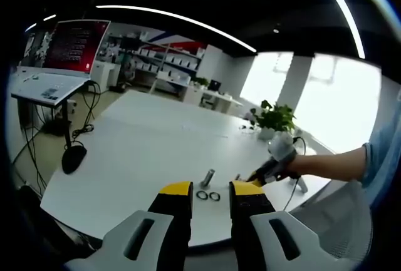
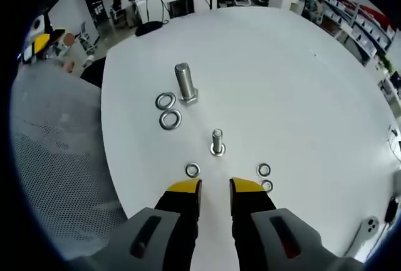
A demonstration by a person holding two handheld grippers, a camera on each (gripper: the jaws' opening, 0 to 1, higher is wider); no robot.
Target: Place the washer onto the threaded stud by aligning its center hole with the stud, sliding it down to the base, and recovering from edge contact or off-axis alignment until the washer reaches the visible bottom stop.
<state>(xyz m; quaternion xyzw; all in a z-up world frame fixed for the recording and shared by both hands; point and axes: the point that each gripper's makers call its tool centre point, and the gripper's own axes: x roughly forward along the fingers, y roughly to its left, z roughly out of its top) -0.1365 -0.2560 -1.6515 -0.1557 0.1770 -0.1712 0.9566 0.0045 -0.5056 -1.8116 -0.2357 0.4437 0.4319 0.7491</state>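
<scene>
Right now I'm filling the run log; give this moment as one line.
phase: approach | right gripper: open, empty, above table | small stud: upright, bare | nearest washer: flat on table | left gripper: open, empty

White round table (image 1: 131, 158) in an open office; ceiling strip light (image 1: 175, 17), bright windows (image 1: 332, 105), potted plant (image 1: 274, 119), red display screen (image 1: 78, 46).

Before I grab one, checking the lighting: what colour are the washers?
Silver metal, like the washer by the small stud; clearest in the right gripper view.

2 studs (image 2: 217, 141) upright on table (image 2: 301, 83); washers (image 2: 168, 111) beside each.
</scene>
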